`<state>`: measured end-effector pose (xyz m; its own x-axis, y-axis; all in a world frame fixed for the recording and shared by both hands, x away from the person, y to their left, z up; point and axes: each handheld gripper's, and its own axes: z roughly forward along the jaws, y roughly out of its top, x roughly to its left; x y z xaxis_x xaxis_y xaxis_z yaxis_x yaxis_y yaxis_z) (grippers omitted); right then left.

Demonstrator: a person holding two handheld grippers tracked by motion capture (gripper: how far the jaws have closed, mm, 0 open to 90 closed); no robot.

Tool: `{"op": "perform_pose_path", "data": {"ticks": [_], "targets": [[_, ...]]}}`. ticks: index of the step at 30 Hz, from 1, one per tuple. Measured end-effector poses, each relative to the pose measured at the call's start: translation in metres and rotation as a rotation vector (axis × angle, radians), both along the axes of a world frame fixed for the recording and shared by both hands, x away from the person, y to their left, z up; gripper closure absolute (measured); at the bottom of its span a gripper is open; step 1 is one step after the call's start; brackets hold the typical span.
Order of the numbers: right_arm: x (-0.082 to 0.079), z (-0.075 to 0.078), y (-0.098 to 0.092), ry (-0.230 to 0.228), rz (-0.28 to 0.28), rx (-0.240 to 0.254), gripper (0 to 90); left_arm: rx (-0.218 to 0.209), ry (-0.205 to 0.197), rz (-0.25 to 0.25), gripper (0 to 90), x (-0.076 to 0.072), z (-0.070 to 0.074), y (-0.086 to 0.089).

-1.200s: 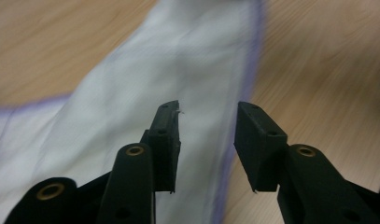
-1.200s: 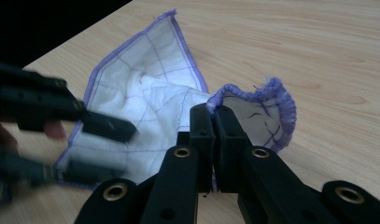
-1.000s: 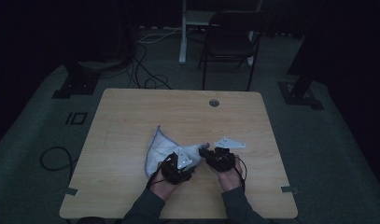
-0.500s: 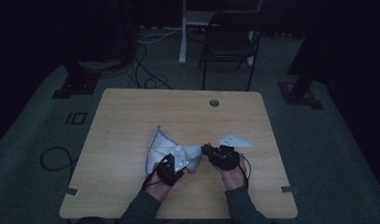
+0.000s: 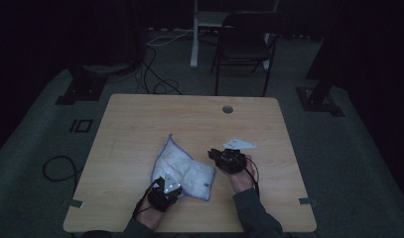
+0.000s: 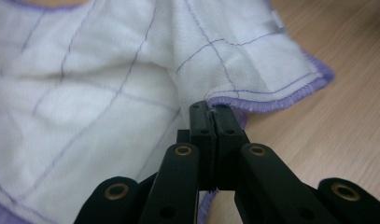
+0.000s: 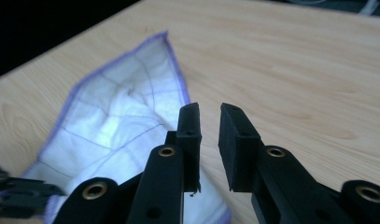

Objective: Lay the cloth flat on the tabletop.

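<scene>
- Cloth (image 5: 183, 168): lies crumpled just below the middle of the high view, on the near half of the table (image 5: 140, 124). White woven fabric, thin purple grid lines, purple stitched hem; soft, limp, partly doubled over itself.
- Left gripper (image 6: 211, 114): jaws fully closed on the hem at the cloth's near edge; in the left gripper view a sliver of fabric sits pinched between the pads.
- Right gripper (image 7: 210, 122): jaws a small gap apart, having just been closing, nothing between them; the cloth's right edge lies just beside and under the left jaw. In the high view it sits right of centre, though dim light makes contact hard to judge.
- Risk: the left pinch takes only the hem's edge, so a pull could slip it free.
- Risk: the right jaws may close on air or snag two layers, bunching the cloth instead of spreading it.
- Table: pale wood grain, smooth, flat.
</scene>
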<state>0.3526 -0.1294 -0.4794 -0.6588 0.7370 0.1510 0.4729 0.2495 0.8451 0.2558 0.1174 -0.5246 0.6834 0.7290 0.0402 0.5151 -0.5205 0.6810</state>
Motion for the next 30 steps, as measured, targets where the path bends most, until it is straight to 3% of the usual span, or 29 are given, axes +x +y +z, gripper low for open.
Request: {"op": "perform_pose_path", "data": {"ticks": [7, 8, 11, 12, 13, 15, 19, 23, 30], "targets": [[0.022, -0.026, 0.034, 0.065, 0.070, -0.087, 77.1, 0.016, 0.007, 0.020, 89.3, -0.005, -0.004, 0.010], [0.028, -0.033, 0.048, 0.068, 0.091, -0.147, 74.7, 0.016, 0.009, 0.025, 89.3, -0.006, -0.005, 0.012], [0.033, -0.038, 0.058, 0.066, 0.101, -0.186, 69.4, 0.016, 0.005, 0.031, 89.3, -0.006, -0.006, 0.013], [0.036, -0.044, 0.067, 0.066, 0.092, -0.236, 62.9, 0.028, 0.001, 0.029, 89.3, -0.007, -0.005, 0.014], [0.036, -0.044, 0.067, 0.066, 0.092, -0.236, 62.9, 0.028, 0.001, 0.029, 89.3, -0.007, -0.005, 0.014], [0.039, -0.052, 0.077, 0.063, 0.086, -0.298, 59.1, 0.039, -0.010, 0.030, 89.3, -0.007, -0.006, 0.015], [0.040, -0.055, 0.080, 0.052, 0.084, -0.337, 56.3, 0.043, -0.011, 0.031, 89.3, -0.007, -0.007, 0.016], [0.042, -0.053, 0.078, 0.015, 0.069, -0.403, 58.3, 0.077, -0.024, 0.044, 89.3, -0.006, -0.006, 0.019], [0.052, -0.052, 0.057, 0.026, -0.012, -0.431, 59.6, 0.095, -0.031, 0.087, 89.3, -0.004, -0.005, 0.033]]}}
